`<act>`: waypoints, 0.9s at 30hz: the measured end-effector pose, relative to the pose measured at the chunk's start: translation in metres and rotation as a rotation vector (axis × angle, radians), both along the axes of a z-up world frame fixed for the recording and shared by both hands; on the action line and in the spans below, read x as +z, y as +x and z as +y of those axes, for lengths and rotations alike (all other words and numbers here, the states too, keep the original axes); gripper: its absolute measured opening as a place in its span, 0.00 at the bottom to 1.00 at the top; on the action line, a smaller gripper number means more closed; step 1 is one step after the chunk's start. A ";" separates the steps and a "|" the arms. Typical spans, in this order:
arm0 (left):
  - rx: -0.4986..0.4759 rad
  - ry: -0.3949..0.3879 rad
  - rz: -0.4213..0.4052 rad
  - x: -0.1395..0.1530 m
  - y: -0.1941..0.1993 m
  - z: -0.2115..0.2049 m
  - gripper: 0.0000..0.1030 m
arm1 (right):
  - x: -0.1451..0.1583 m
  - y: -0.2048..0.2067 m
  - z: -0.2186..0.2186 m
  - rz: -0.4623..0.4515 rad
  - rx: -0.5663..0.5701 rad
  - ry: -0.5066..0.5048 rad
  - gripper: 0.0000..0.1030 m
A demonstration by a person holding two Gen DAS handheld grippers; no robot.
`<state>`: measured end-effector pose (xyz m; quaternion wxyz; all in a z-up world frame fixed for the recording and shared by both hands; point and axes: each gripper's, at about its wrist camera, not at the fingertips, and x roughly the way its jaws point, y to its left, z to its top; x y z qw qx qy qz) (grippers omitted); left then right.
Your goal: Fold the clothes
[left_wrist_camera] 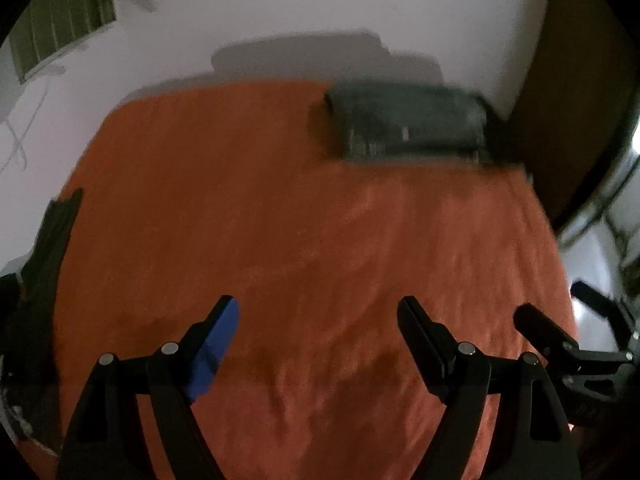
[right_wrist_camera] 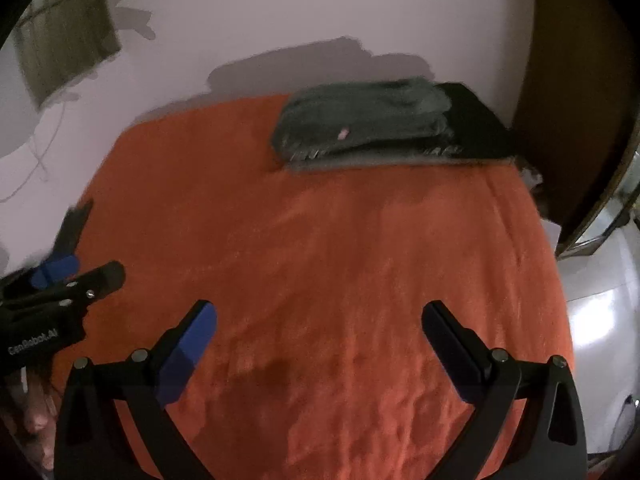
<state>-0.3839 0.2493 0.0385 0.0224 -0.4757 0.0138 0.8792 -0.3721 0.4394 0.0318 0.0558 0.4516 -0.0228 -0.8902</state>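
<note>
Both grippers are seen spread wide over an orange bedspread, nothing between the fingers of either. The left gripper is released and empty; the right gripper likewise, its jaws at full spread. The only clothes in view, a stack of folded dark garments, is found at the far end of the bed, against the pale wall and toward the right corner, well apart from both grippers. Its long axis is judged to run across the bed, crosswise to the line the fingers point along. From the right wrist view the stack sits only slightly right of centre; from the left wrist view it is set further right, so the right hand is judged the nearer. The stack appears as a grey-green layer over a black one, edges roughly squared, a small pale tag showing on the front face; detail is blurred. No unfolded garment is visible on the cloth directly ahead. A reach forward and rightward would be called for to meet the stack.
</note>
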 end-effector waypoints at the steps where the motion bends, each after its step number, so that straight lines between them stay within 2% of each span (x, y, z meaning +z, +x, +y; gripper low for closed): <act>1: -0.004 -0.012 0.007 -0.006 0.010 -0.002 0.80 | -0.005 0.008 -0.002 -0.002 0.016 0.007 0.99; 5: -0.020 -0.039 0.020 -0.026 0.037 -0.010 0.80 | -0.020 0.025 0.002 -0.001 0.039 -0.010 0.99; 10: -0.024 -0.025 -0.019 -0.041 0.037 -0.014 0.80 | -0.038 0.020 0.014 -0.026 0.004 -0.069 0.99; 17: -0.013 -0.053 0.000 -0.043 0.037 -0.011 0.80 | -0.047 0.013 -0.007 -0.054 0.028 -0.048 0.99; 27: -0.016 -0.041 -0.006 -0.050 0.036 -0.012 0.80 | -0.048 0.016 -0.025 -0.051 0.059 -0.042 0.99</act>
